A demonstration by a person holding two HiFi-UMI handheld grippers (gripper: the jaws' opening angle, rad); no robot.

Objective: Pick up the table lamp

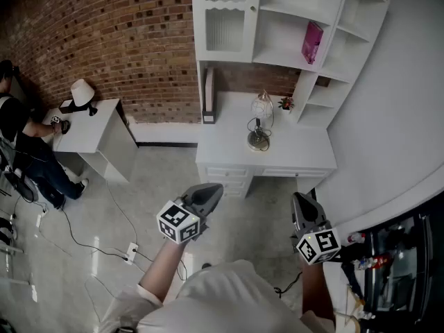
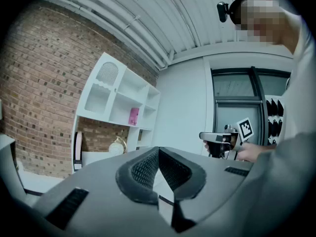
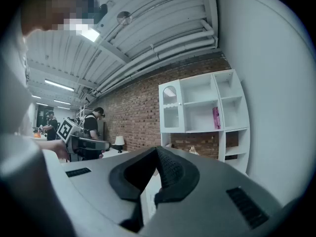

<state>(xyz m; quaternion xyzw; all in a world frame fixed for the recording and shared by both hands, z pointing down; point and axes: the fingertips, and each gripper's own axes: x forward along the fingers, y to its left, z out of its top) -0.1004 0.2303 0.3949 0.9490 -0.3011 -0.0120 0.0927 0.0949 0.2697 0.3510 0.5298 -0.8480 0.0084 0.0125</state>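
- On the white tabletop point(image 1: 229, 144), upper middle of the head view, under the shelves point(image 1: 295, 16): the lamp point(image 1: 260, 120). Well apart from both grippers.
- Pressed together and empty, lower middle of the frame: the left gripper point(image 1: 210, 193).
- Pressed together and empty too, lower right: the right gripper point(image 1: 300, 201).
- Need to spread first. With shut jaws, would only poke the lamp and could knock it over.
- Looks thin, with a round glassy top. Might crack or slip if pinched there. Probably safer at the stem.
- Second lamp point(image 1: 82, 92) at upper left, beside a person point(image 1: 21, 137). Easy to go for the wrong one.
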